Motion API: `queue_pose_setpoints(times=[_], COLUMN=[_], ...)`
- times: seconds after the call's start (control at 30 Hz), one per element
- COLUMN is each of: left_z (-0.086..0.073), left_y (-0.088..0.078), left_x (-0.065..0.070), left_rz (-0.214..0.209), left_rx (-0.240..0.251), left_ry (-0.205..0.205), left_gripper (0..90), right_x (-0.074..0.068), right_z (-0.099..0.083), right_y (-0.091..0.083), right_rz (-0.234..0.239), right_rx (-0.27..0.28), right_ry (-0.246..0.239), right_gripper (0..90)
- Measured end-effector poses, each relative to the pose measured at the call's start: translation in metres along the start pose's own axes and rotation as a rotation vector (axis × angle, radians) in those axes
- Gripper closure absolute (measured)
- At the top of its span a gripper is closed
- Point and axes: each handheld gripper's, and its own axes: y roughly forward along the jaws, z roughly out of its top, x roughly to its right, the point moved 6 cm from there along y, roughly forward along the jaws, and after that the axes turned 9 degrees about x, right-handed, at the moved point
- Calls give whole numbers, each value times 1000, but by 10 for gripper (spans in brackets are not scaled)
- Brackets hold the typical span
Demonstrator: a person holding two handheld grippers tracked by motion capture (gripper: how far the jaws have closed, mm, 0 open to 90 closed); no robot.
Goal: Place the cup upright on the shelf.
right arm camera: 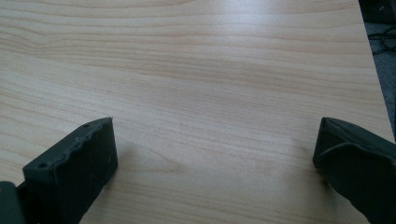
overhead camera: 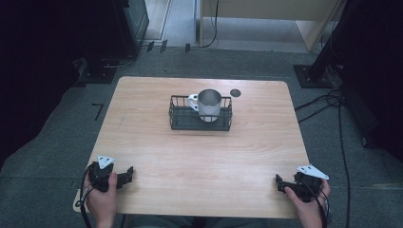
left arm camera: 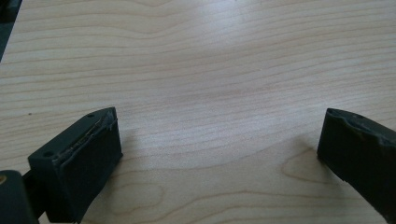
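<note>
A metal mug [overhead camera: 209,104] with a white handle stands upright inside a black wire basket [overhead camera: 178,115] at the table's far middle. My left gripper [overhead camera: 127,174] rests at the front left corner of the table, held by a hand. Its jaws stand wide apart over bare wood [left arm camera: 219,126], nothing between them. My right gripper [overhead camera: 280,182] sits at the front right corner in the other hand. It is open too, with only table between its jaws [right arm camera: 215,140]. Both grippers are far from the basket.
A small dark round disc [overhead camera: 235,92] lies on the wooden table [overhead camera: 199,156] just right of the basket's far corner. Cables [overhead camera: 328,102] trail over the grey floor to the right, and dark equipment stands at the back left and right.
</note>
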Motion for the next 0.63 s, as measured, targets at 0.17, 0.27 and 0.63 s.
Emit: queue_pose_setpoints(times=[0.17, 0.27, 0.63], left_z=[0, 0, 0], left_y=[0, 0, 0], left_x=[0, 0, 0], left_rz=[0, 0, 0], left_rx=[2, 2, 1], left_ry=[-2, -2, 0], left_gripper=[0, 0, 0], right_x=[0, 0, 0], right_z=[0, 0, 0], right_y=[0, 0, 0], right_rz=[0, 0, -5], right_rx=[-1, -1, 0], right_ry=[0, 0, 3], right_gripper=[0, 0, 0])
